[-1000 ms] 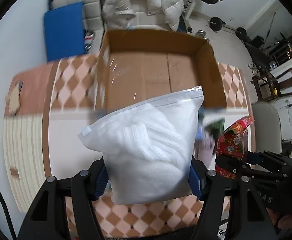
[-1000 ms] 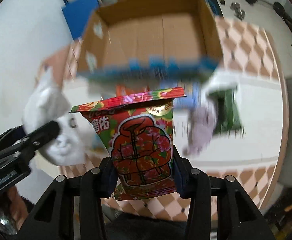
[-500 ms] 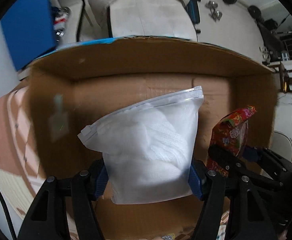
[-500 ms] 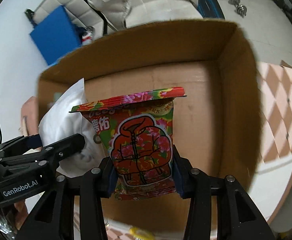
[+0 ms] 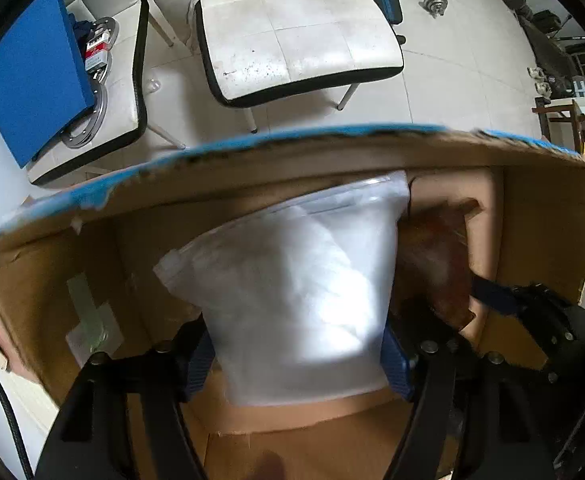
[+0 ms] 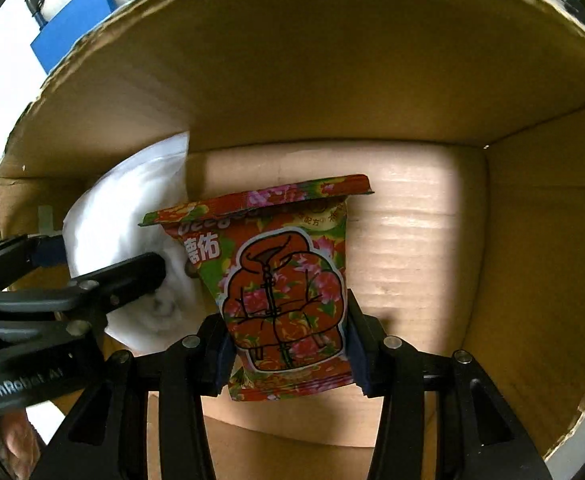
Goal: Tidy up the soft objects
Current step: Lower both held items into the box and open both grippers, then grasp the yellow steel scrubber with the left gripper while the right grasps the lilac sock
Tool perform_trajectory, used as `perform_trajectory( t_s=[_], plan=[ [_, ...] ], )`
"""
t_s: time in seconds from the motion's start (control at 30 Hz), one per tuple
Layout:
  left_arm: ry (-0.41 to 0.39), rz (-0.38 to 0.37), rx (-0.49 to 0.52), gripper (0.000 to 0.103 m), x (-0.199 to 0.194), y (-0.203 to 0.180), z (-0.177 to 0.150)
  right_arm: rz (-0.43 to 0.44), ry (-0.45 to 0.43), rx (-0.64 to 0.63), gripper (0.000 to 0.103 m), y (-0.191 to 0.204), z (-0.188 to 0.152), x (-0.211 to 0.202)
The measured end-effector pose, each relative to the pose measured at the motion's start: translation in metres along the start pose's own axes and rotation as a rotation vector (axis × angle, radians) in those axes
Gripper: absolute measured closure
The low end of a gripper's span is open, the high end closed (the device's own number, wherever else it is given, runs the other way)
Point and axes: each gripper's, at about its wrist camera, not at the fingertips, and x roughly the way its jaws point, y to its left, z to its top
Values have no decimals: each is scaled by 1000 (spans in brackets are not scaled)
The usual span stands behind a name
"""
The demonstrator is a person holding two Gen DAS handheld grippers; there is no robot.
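Both grippers are down in the cardboard box [image 6: 412, 80], jaws just easing apart: left gripper [image 5: 300, 356] around the white bag [image 5: 300, 280], right gripper [image 6: 288, 356] around the red packet [image 6: 284, 288], seemingly barely pinched.

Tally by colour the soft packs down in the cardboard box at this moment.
White: 1, the zip bag between the left gripper fingers.
Red floral: 1, the pouch between the right gripper fingers.
Total: 2, inside the box.
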Motion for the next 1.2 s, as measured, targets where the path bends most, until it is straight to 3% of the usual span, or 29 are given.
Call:
perform_trajectory(
  t_s=[0.07,0.13,0.2,0.27,0.47,0.97,1.1,1.2],
  plan=[
    [-5,16,-6,31,-5,-1,-3,-6,-8,-19,17,2,-2,-7],
    [-35,12,-20,25,-15,0,-12,-25,-23,-40,11,8,-8,-19],
    [-85,42,-27,6,-27,1,-20,-61,-37,-64,9,15,-17,-32],
    [-145,88,-39,3,-43,3,-33,-88,-60,-75,0,19,-28,-47],
    [-264,134,-62,2,-83,-2,-84,-170,-148,-68,0,26,-68,-82],
    [-477,133,-86,2,-153,-23,-216,-148,-337,-79,0,34,-150,-147],
    [-530,174,-137,2,-154,-17,-265,-124,-376,-93,0,38,-195,-171],
    [-519,205,-188,2,-130,-11,-306,-123,-357,-110,0,31,-230,-169]
  ],
)
